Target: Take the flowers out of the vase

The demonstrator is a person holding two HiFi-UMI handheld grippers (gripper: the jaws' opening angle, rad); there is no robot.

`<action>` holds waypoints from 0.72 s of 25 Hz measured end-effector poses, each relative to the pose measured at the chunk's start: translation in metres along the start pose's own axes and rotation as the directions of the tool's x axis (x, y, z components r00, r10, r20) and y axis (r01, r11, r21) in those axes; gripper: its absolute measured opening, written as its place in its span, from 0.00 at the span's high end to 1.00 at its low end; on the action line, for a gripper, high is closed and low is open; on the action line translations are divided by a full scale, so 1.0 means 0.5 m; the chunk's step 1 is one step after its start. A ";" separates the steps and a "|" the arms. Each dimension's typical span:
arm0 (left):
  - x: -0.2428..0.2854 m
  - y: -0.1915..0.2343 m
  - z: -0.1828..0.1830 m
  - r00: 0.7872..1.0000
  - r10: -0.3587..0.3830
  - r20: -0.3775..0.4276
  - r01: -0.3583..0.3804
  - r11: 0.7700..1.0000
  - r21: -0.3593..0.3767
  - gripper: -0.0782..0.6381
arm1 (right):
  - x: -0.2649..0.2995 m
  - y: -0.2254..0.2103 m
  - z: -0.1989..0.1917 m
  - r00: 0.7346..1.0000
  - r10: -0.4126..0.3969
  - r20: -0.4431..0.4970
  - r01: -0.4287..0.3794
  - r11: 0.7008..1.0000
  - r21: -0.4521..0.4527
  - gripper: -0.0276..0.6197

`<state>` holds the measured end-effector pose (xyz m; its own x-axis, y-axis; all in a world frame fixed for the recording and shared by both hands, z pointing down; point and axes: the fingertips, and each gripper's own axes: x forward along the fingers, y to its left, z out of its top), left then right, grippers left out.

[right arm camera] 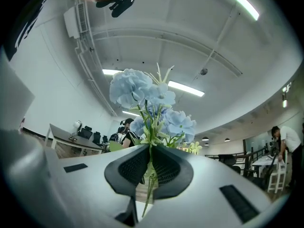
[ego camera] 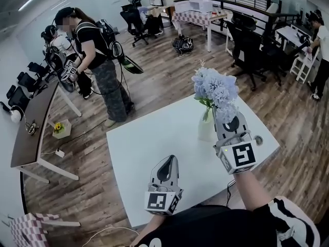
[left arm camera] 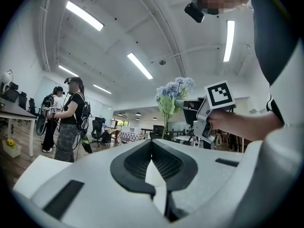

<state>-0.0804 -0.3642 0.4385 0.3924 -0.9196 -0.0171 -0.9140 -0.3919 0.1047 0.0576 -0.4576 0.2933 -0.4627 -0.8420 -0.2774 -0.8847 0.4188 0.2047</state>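
Status: extraction about halfway, by my read. My right gripper (right arm camera: 151, 164) is clamped on the stems of the blue hydrangea bunch (ego camera: 215, 89), which stands just above the white vase (ego camera: 206, 128) on the white table (ego camera: 149, 153); lower stem ends look not yet clear of the neck. Remaining: lift clear, set down. My left gripper (left arm camera: 152, 146) is closed, empty, well apart. Count: one bunch, one vase, one table, two grippers
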 end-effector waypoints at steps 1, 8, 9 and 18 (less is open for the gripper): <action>-0.001 0.000 0.000 1.000 0.002 -0.005 -0.002 1.000 -0.004 0.88 | -0.001 0.001 0.007 1.000 0.001 0.002 -0.001 1.000 -0.003 0.91; -0.013 0.012 0.004 1.000 0.016 0.004 -0.016 1.000 -0.011 0.88 | -0.008 0.018 0.056 0.999 0.013 0.041 -0.013 1.000 0.007 0.91; -0.012 0.013 0.008 1.000 0.023 0.013 -0.022 1.000 -0.019 0.88 | -0.008 0.020 0.062 0.999 0.019 0.047 -0.019 1.000 -0.002 0.91; -0.021 0.020 0.008 0.999 0.046 0.019 -0.046 0.999 -0.020 0.88 | -0.014 0.072 0.074 0.994 0.098 0.051 -0.099 0.995 0.008 0.91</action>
<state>-0.0943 -0.3584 0.4357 0.3475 -0.9371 -0.0313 -0.9288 -0.3486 0.1256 0.0271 -0.4239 0.2680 -0.5497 -0.7782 -0.3036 -0.8351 0.5027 0.2235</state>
